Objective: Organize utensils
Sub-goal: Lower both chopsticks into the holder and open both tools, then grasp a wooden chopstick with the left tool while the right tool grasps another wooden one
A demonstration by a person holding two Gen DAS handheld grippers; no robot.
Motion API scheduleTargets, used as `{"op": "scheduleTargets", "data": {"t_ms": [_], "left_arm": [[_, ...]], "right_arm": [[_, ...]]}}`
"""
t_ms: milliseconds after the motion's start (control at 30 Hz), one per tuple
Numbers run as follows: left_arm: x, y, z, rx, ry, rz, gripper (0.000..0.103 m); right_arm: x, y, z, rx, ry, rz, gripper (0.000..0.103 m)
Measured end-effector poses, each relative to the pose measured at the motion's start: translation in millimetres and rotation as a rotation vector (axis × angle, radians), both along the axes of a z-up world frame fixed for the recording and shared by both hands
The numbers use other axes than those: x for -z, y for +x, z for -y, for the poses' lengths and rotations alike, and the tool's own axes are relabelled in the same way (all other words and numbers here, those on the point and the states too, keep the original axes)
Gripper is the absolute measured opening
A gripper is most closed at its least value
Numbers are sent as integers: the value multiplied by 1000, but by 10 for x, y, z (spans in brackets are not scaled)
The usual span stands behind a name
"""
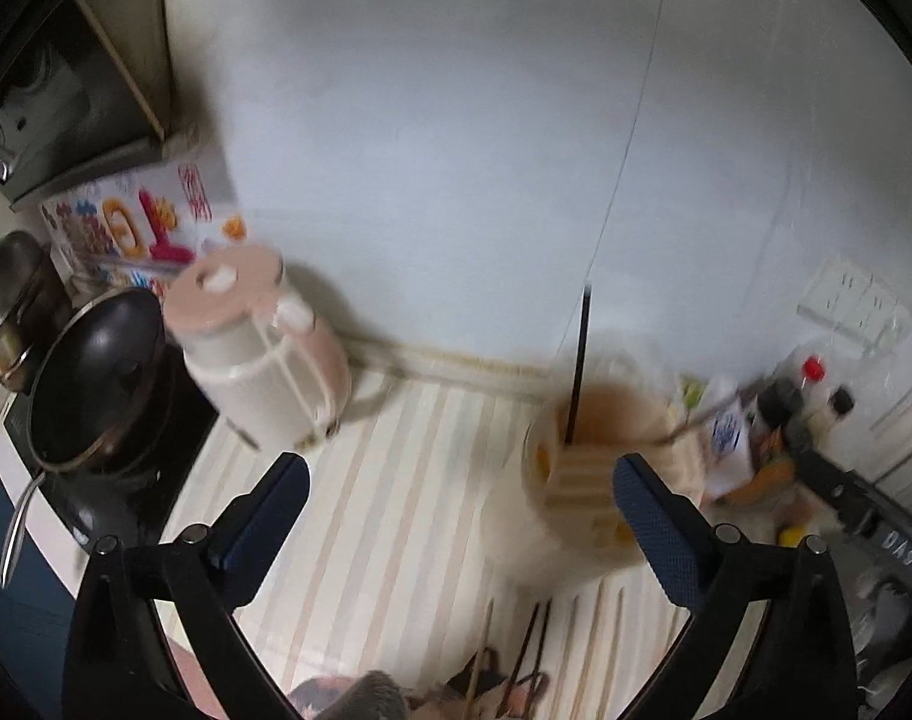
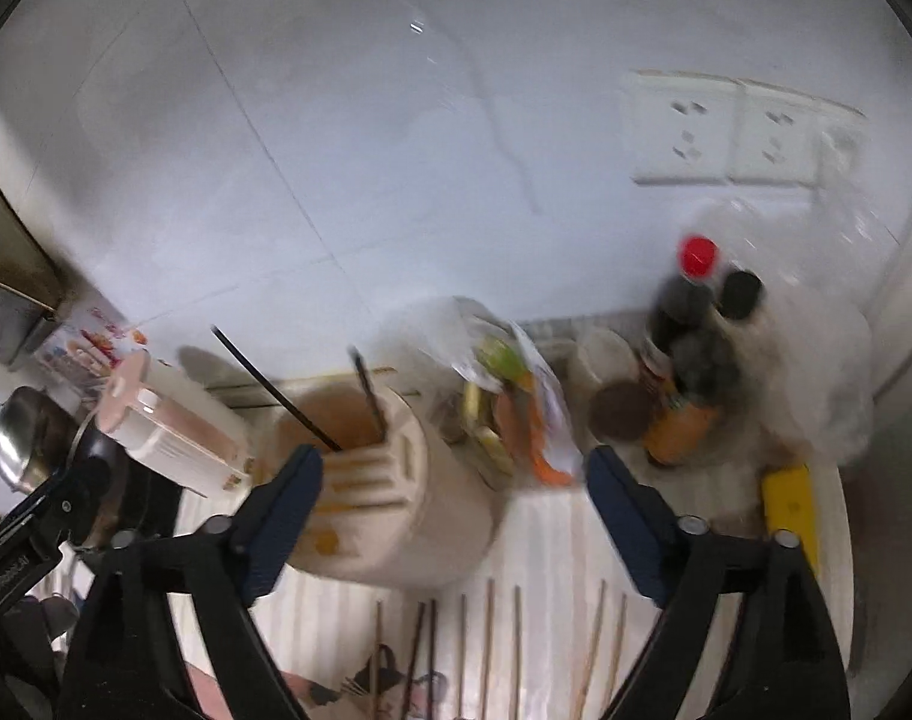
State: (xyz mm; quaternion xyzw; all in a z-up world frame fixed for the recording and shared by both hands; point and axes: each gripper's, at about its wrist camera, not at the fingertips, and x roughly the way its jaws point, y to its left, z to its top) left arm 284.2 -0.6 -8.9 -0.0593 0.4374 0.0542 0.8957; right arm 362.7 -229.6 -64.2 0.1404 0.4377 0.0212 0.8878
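On the tabletop: your cream plastic utensil holder [image 2: 390, 492] stands upright on the striped cream-and-tan mat [image 1: 360, 480], near the white wall [image 1: 456, 120].
Holder look: round body, slotted front with orange showing through the slots, brownish inside; blurred in both views.
Chopsticks in holder: two dark thin chopsticks [image 2: 276, 384] stand in it, tips down, long axes leaning up and toward the wall; in your left view only one dark stick [image 1: 579, 360] shows, nearly upright.
Chopsticks on mat: several brown wooden chopsticks [image 2: 489, 642] lie flat in front of the holder, roughly parallel, long axes running from you toward the wall.
Left tongs [image 1: 459, 504]: released, black arms with blue pads spread wide, nothing between them; the holder sits just inside the right pad.
Right tongs [image 2: 456, 492]: released too, pads wide apart, gripping nothing; the holder shows behind the left pad.
Left of holder: white and pink lidded jug [image 1: 264, 348], then a black pan with a lid [image 1: 96, 378] and a steel pot [image 1: 9, 294].
Right of holder: clear bag of vegetables [image 2: 504, 402], dark sauce bottle with a red cap [image 2: 684, 312], yellow flat object [image 2: 789, 510].
Wall: white socket plate [image 2: 738, 132] above the bottles.
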Motion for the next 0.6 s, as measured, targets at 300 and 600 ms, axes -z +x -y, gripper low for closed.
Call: {"op": "scheduleTargets", "data": {"t_ms": [300,600], "left_arm": [[997,-250,107,-13,188,-186,103],[1887,-364,227,47,191,-359,103]], "right_arm": [[816,-380,-38,22,-36,-141,88],[1799,-582,-85,19,-44,-329,65]]}}
